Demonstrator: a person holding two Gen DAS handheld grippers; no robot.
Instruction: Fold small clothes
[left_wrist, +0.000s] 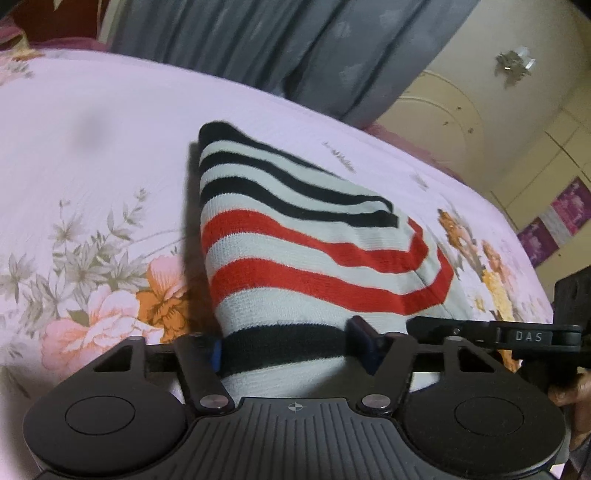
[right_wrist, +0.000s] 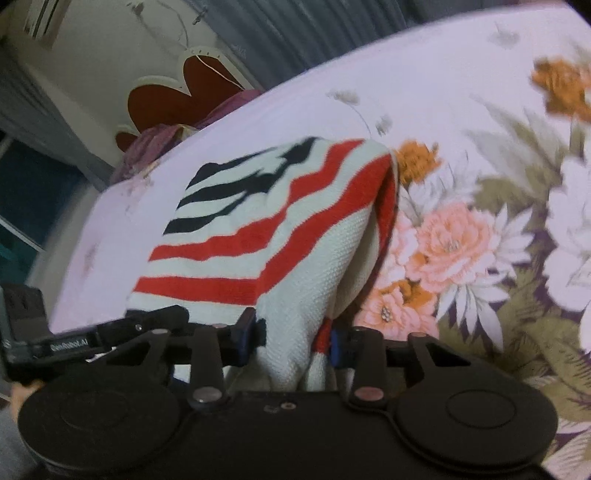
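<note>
A white knit garment with red and black stripes (left_wrist: 295, 240) lies folded on the floral bed sheet (left_wrist: 92, 166), its near end lifted. My left gripper (left_wrist: 291, 347) is shut on that end, its blue pads pressing a black stripe from both sides. In the right wrist view the same garment (right_wrist: 258, 229) bunches up between the pads of my right gripper (right_wrist: 293, 341), which is shut on its white edge. Each gripper shows at the edge of the other's view: the right one (left_wrist: 517, 336) and the left one (right_wrist: 66, 343), close beside each other.
The pink sheet with orange and pink flowers (right_wrist: 461, 110) covers the bed on all sides of the garment. A grey curtain (left_wrist: 258, 44) hangs behind the bed. A red heart-shaped piece (right_wrist: 177, 96) and a purple cloth (right_wrist: 155, 147) sit at the bed's far end.
</note>
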